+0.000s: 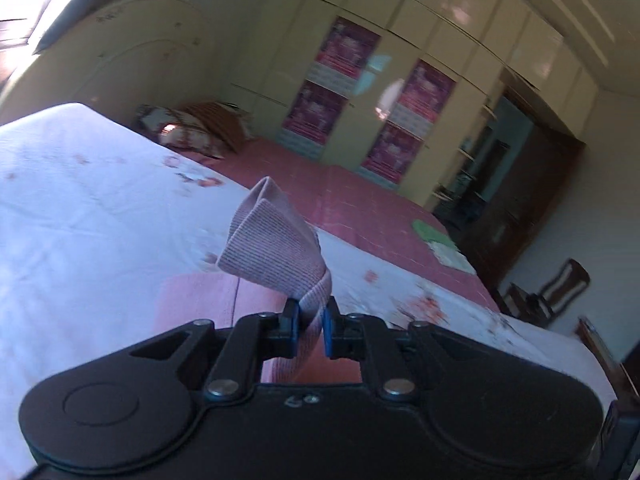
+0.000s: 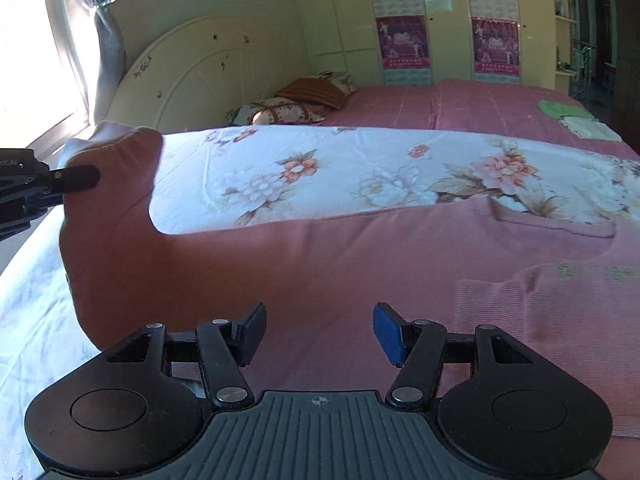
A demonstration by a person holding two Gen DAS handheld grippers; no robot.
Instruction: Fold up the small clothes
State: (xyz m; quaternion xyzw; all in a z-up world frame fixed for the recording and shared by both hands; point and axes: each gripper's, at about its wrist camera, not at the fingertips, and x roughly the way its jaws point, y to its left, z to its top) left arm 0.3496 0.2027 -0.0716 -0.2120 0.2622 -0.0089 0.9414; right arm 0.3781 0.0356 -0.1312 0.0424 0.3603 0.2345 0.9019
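A pink knit sweater lies spread on the floral white sheet of the bed. My left gripper is shut on the ribbed cuff of one pink sleeve, which stands up in a loop above the jaws. The right wrist view shows that same gripper at the far left, holding the sleeve lifted off the bed. My right gripper hovers open just over the sweater's body, with nothing between its fingers.
Folded green and white cloths lie on the pink bedspread at the far right. Pillows rest by the cream headboard. A wardrobe with posters lines the far wall; a window and curtain are at left.
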